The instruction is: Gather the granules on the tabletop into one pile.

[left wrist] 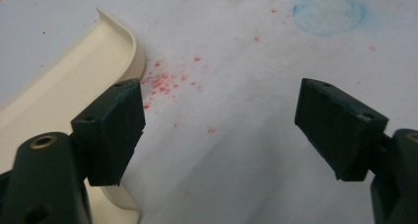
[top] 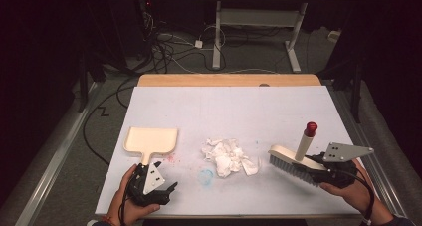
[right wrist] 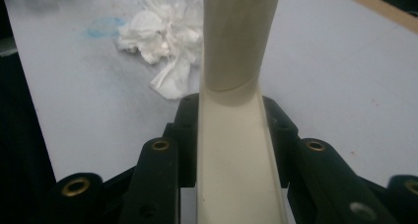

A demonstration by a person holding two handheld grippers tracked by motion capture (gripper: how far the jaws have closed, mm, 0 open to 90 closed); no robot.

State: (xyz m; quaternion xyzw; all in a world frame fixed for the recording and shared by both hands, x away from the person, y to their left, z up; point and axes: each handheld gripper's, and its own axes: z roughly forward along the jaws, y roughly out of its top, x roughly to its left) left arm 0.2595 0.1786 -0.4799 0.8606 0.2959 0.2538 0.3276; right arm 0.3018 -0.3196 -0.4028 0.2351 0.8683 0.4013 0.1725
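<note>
Right gripper: its black jaws are clamped on the flat cream back of a hand brush, one on each side, as the right gripper view shows. The brush's round, tapering cream handle rises tilted just ahead of the jaws and ends in a glossy red knob; a row of grey bristles hangs under the back, down at the white table cover. Beyond the brush's far end lies a crumpled wad of white tissue, soft and irregular.

Left gripper: jaws spread wide, holding nothing. A smooth cream plastic dustpan, a shallow tray with a raised, rounded rim, lies just ahead of it, its short handle pointing back toward the jaws. In the left gripper view the pan's rim passes beside one jaw; scattered red specks and a faint blue chalky ring mark the cover ahead.
</note>
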